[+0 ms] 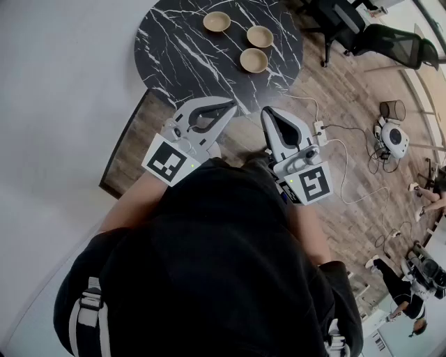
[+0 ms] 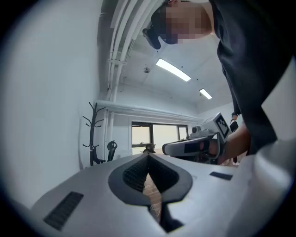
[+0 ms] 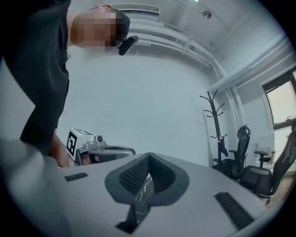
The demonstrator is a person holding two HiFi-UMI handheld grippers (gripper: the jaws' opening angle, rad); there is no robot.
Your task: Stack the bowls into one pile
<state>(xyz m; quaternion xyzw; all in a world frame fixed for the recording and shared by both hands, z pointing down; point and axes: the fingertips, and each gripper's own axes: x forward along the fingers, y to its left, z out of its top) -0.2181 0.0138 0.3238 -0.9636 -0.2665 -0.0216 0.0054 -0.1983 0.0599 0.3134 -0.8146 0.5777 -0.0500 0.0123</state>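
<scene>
A person in a black top fills the lower half of the head view, standing on a brown wood-plank floor. Just ahead is a round black desk with white marble veining. Black office chairs stand off to the right.

The person holds two grey-and-white tongs close to the chest, both pointing level toward the desk and well short of it. The left tongs are clenched, with the tips meeting and only floor showing through the gap behind them. They hold nothing. The right tongs are likewise clenched and empty, and only a sliver of the veined desk shows between their ribbed pads.

Three shallow tan bowls of a wood-like material sit at the far right part of the desk, each upright and on its own. Two lie just beside each other, and the third is a little further left. None is stacked yet, so the task appears not to have started.

The bowls look rigid and light, with thin rims and smooth sides that could slip. The best hold is probably at the rim, with one jaw inside and one outside. A lifted bowl should stay level and be set down gently so it nests in the next one without knocking it away.
</scene>
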